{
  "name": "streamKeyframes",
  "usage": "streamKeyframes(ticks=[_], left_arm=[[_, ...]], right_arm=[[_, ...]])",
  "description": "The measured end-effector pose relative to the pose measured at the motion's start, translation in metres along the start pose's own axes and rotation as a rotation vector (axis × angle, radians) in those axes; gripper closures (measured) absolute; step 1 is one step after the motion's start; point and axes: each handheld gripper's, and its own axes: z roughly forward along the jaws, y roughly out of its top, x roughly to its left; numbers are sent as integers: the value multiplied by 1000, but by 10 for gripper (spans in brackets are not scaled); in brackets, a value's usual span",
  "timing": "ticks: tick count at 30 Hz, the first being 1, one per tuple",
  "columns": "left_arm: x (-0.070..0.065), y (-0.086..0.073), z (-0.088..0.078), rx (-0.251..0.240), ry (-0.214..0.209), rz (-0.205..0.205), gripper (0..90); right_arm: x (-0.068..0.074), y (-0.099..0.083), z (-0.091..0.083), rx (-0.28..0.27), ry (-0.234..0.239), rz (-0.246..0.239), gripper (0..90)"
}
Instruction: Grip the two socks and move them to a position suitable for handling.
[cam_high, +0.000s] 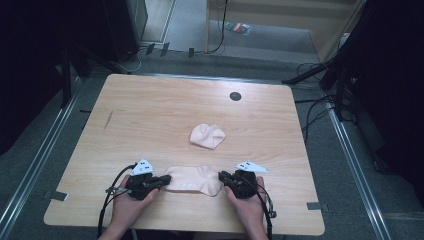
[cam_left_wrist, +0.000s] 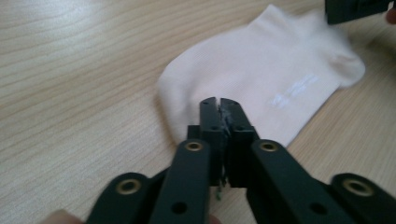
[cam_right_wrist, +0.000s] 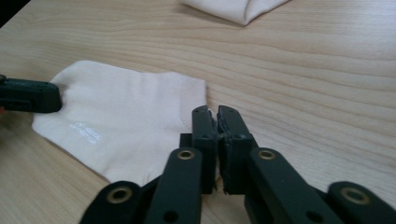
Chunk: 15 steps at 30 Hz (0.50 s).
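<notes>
Flat pale sock (cam_high: 192, 180) on the wooden table (cam_high: 150, 115), at 6 o'clock of the tabletop, near its front edge. Left gripper (cam_high: 162, 180) at the sock's 9 o'clock end, jaws pinched narrow on its edge. Right gripper (cam_high: 223, 177) at its 3 o'clock end, likewise clamped narrow on fabric. Bunched second sock (cam_high: 207, 136) at 12 o'clock of the flat one, well apart.

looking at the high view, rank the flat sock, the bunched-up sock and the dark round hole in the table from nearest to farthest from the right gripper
1. The flat sock: right at the right gripper's fingers, toward the left gripper.
2. The bunched-up sock: farther up the table, near its middle.
3. The dark round hole: farthest, near the table's far edge.
</notes>
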Motion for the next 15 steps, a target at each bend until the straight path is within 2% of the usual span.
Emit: streamKeyframes(ticks=[1, 2, 5, 6, 7, 10, 13, 14, 15], left_arm=[[2, 0, -2, -27, -33, -13, 832], [3, 1, -4, -60, -60, -20, 793], [6, 5, -15, -166, -93, -25, 686], [9, 6, -18, -199, -81, -20, 665], [12, 7, -21, -227, -49, -12, 593], [31, 8, -29, -284, 23, -38, 574], [52, 6, -38, -307, 102, -60, 550], [62, 4, -42, -314, 141, -70, 544], [62, 4, -42, -314, 141, -70, 544]], right_arm=[[0, 0, 0, 0, 0, 0, 713], [-1, 1, -1, -9, 1, -1, 697], [-4, 7, -7, -68, 10, 17, 665], [-5, 11, -9, -83, 4, 25, 665], [-8, 20, -10, -114, -7, 26, 666], [-9, 30, -10, -137, -17, 30, 675], [-9, 47, -1, -153, -37, -2, 692], [-9, 58, 10, -147, -46, -36, 693], [-9, 58, 10, -147, -46, -36, 693]])
